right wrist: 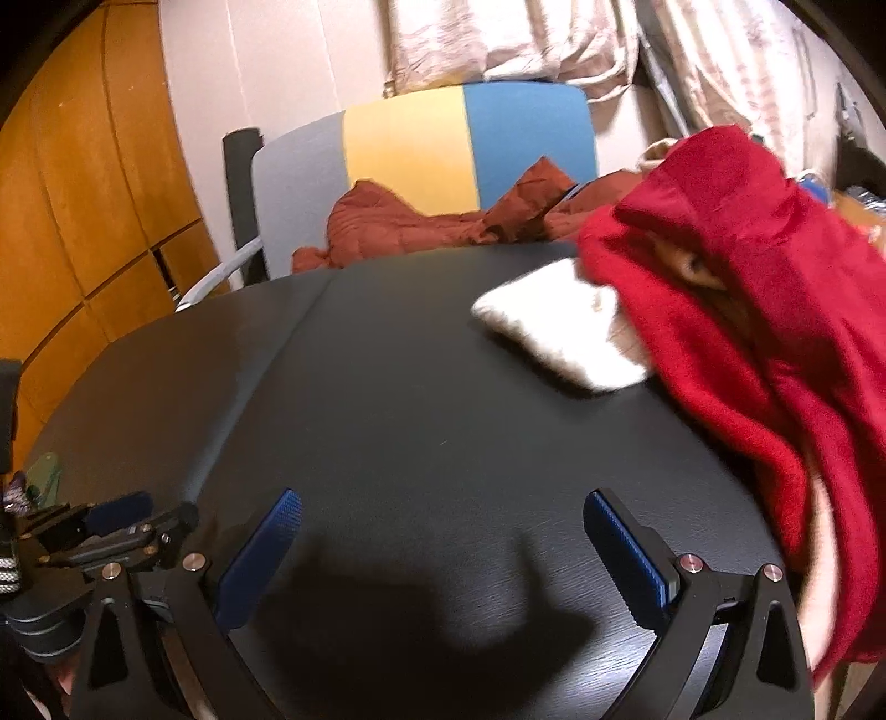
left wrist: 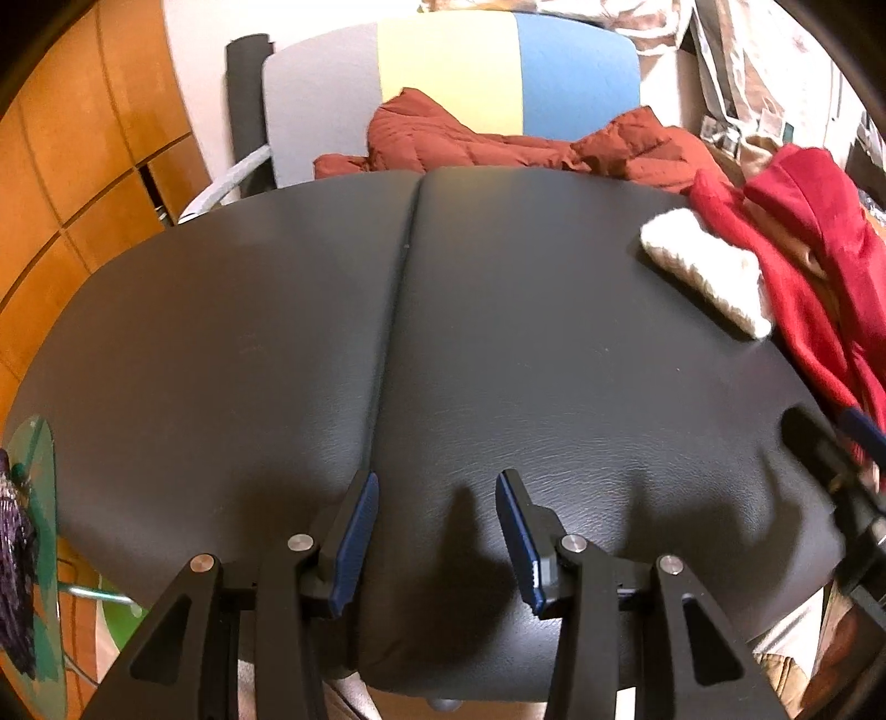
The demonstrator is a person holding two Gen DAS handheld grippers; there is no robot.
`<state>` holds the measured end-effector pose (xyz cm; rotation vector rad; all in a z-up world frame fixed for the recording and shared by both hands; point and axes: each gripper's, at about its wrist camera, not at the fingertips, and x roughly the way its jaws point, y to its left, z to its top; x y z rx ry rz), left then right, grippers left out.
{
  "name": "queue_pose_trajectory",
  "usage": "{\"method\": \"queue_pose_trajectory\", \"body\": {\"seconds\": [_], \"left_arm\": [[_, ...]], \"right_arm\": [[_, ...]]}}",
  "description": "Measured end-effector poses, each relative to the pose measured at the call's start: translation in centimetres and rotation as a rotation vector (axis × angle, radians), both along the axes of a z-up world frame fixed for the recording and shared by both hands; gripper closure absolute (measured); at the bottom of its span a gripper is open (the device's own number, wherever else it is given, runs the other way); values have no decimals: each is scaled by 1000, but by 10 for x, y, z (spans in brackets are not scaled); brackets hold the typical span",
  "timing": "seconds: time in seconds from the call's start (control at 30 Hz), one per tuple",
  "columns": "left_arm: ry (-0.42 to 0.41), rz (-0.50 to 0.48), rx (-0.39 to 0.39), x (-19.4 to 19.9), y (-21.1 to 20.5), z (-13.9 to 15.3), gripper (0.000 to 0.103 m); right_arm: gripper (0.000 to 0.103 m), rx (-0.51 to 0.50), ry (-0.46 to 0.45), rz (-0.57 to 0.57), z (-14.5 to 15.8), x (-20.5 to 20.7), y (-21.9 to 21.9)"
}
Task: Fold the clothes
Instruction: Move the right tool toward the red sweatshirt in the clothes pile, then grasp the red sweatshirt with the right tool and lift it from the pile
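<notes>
A red fleece garment lies crumpled at the right edge of the dark padded table, partly hanging over the side. It also shows in the left wrist view. A folded white knit piece lies flat beside it, partly under its edge, and shows in the left wrist view too. My left gripper is open and empty above the table's near edge. My right gripper is wide open and empty, just left of the red garment's hanging part.
A chair with grey, yellow and blue back panels stands behind the table with a rust-red quilted jacket on it. Wooden cabinets are on the left. Curtains hang behind.
</notes>
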<state>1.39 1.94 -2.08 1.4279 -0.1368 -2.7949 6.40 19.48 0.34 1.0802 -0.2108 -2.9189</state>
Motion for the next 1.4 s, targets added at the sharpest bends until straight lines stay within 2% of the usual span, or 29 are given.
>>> {"method": "queue_pose_trajectory", "body": {"seconds": [0.17,0.23,0.33,0.47,0.57,0.63,0.8,0.83,0.87,0.93,1.0,1.03,1.1,1.13,1.17,1.23,1.33,1.37,1.4], "left_arm": [[9,-70,-16,-17,24,4,58],[12,-131,-3,-20,36,4,58],[16,-188,13,-23,50,6,58],[7,-209,31,-12,63,-1,58],[-44,-214,25,-15,64,-4,58],[-65,-196,26,-15,65,-7,58],[-104,-158,27,-20,56,-7,58],[-111,-156,28,-22,52,-7,58],[-112,-155,25,-23,51,-6,58],[-112,-149,23,-26,47,-4,58],[-114,-141,23,-29,42,-2,58],[-115,-137,24,-30,39,-1,58],[-117,-128,25,-33,34,0,58],[-118,-124,25,-34,32,1,58],[-119,-120,31,-35,29,1,58],[-117,-112,38,-36,25,1,58],[-113,-106,52,-36,21,-1,58],[-111,-101,56,-36,19,-2,58],[-110,-94,58,-36,18,-3,58]], "right_arm": [[0,19,50,-118,17,5,31],[0,-4,67,-157,23,8,50],[0,26,103,-211,33,14,77],[0,191,130,-269,43,14,111],[0,324,70,-317,38,-4,140],[0,359,36,-327,34,-17,157],[0,526,-9,-338,19,-52,170],[2,552,-30,-341,15,-59,175],[9,554,-41,-341,13,-63,179],[26,493,-53,-342,14,-62,192],[31,401,-32,-344,17,-56,207],[38,374,-24,-343,18,-54,211],[54,329,-8,-339,22,-48,219],[69,307,-1,-336,24,-46,222],[79,269,6,-336,27,-42,226],[84,174,14,-339,36,-38,231],[86,14,43,-346,52,-28,239],[92,-17,66,-330,58,-24,238],[93,-45,90,-310,65,-19,236]]}}
